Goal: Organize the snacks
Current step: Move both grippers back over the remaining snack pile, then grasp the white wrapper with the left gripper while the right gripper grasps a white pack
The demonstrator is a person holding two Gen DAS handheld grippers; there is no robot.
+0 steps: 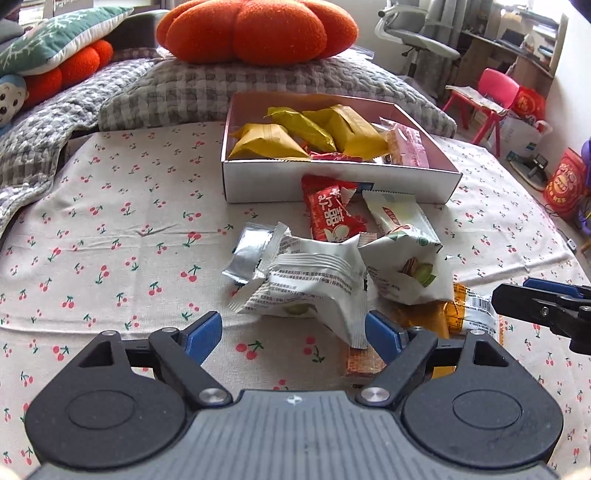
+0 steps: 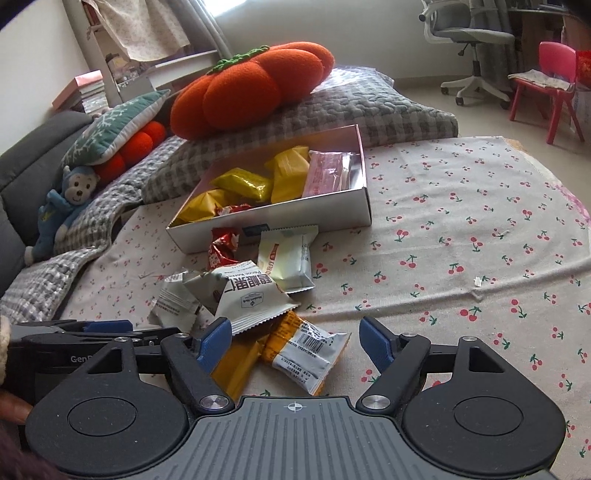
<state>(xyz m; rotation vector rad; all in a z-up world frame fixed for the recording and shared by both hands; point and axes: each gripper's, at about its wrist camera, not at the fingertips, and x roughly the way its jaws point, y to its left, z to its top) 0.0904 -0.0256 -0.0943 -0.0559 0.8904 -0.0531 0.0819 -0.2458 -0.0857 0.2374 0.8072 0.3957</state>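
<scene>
A white cardboard box (image 1: 332, 184) (image 2: 280, 218) sits on the cherry-print cloth and holds yellow packets (image 1: 273, 142) (image 2: 243, 182) and a pink one (image 2: 328, 173). Loose snacks lie in front of it: a red packet (image 1: 328, 214), white-green nut packets (image 1: 310, 284) (image 2: 247, 295) and an orange-white packet (image 2: 306, 350). My left gripper (image 1: 293, 332) is open, its jaws either side of a white packet's corner. My right gripper (image 2: 295, 338) is open above the orange-white packet; it also shows in the left wrist view (image 1: 546, 306).
Behind the box lie a grey checked pillow (image 1: 221, 88) with an orange pumpkin cushion (image 1: 255, 29) on it. A blue monkey toy (image 2: 62, 210) lies at the left. A pink child's chair (image 2: 550, 81) and an office chair (image 2: 469, 40) stand beyond the cloth.
</scene>
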